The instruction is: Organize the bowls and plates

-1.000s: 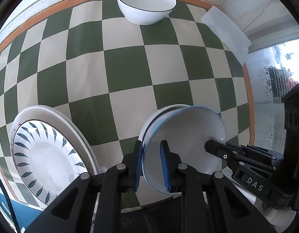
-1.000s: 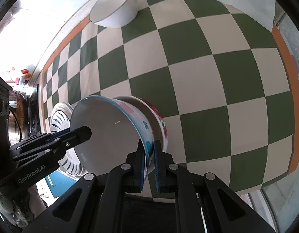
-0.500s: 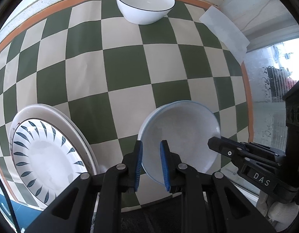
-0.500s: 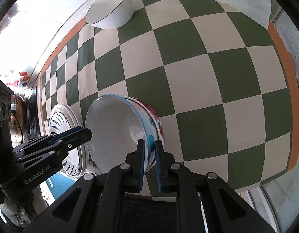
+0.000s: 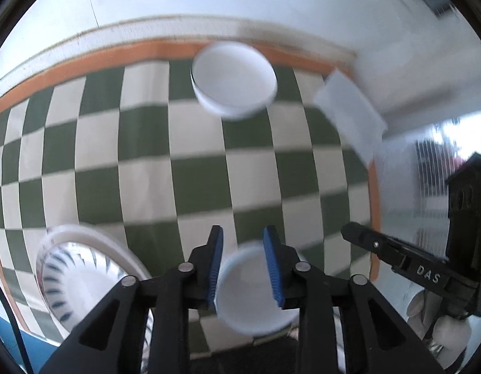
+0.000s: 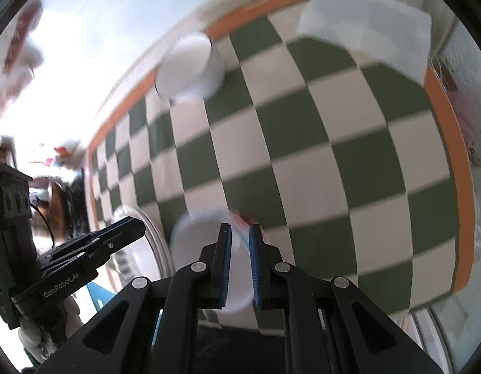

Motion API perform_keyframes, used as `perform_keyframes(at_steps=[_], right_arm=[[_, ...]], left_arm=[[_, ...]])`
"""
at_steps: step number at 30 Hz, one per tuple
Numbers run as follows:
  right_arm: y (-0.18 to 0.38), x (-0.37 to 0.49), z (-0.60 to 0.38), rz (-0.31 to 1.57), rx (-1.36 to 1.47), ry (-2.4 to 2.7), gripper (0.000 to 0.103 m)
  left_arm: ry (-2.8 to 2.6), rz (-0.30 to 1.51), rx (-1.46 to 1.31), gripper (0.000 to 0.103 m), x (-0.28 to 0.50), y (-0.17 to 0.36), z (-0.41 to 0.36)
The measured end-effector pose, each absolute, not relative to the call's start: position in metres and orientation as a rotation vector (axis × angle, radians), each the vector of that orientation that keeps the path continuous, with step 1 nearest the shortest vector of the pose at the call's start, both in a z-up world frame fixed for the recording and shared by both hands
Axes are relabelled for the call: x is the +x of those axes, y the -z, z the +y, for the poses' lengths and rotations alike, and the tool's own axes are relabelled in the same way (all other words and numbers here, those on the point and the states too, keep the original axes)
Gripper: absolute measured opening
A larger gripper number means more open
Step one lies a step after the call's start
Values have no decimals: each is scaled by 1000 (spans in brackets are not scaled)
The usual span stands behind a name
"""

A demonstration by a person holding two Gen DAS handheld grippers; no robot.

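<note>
Left gripper (image 5: pixel 243 260) stands parted above the pale bowl (image 5: pixel 250 296) on the checkered table (image 5: pixel 193 168), while the right gripper (image 6: pixel 240 265), narrowly parted, straddles that bowl's rim without clearly pinching it, beside the leaf-patterned plate (image 5: pixel 75 274).

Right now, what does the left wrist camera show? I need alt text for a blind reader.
A blurred view along the open left gripper, its blue pads either side of a pale bowl on a green-and-white checkered tablecloth. A leaf-patterned plate lies left, a white bowl far back.
</note>
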State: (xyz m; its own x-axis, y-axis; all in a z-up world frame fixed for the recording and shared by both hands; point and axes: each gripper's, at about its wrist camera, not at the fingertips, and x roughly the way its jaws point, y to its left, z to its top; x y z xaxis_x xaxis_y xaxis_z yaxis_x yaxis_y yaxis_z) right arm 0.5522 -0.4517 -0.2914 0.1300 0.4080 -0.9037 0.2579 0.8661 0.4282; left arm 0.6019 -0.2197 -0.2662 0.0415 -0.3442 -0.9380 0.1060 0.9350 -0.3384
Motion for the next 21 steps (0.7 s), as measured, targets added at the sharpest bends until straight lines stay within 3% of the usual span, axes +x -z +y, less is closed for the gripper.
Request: perform_keyframes(at_steps=[5, 13, 21], right_arm=[[282, 618, -460, 1400, 557, -126, 30], [308, 718, -445, 1412, 498, -141, 31], [363, 764, -430, 1511, 445, -109, 31]], left_arm=[[281, 1493, -296, 28, 664, 280, -211], [209, 1575, -422, 28, 737, 330, -202], [172, 1620, -422, 26, 768, 369, -203]])
